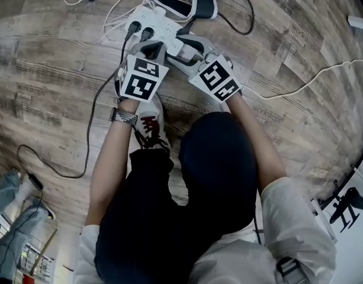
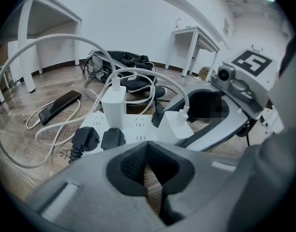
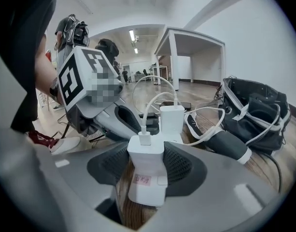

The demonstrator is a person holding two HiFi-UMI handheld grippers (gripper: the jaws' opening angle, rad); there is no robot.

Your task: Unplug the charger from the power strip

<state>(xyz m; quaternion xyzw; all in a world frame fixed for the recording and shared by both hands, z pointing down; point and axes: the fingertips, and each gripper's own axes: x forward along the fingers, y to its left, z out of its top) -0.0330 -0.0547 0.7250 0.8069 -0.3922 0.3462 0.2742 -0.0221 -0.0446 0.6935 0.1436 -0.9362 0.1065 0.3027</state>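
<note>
Floor (image 1: 45, 70) is wood-look plank, grey-brown, faint print on some boards; walls (image 2: 138, 18) plain white with dark skirting (image 2: 163, 65) along the base; left gripper view shows a white table (image 2: 28, 42) with square legs at the left and a second white table (image 2: 195, 37) against the far wall; right gripper view shows a white-framed table (image 3: 186, 42) beside the right wall (image 3: 263, 42); room runs deep behind it, with strip lights (image 3: 132, 35) on the ceiling; light is bright and even.

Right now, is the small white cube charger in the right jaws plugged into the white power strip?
Seemingly in, not certain: the charger sits flush on the power strip, no prongs showing; right gripper is shut on it.
</note>
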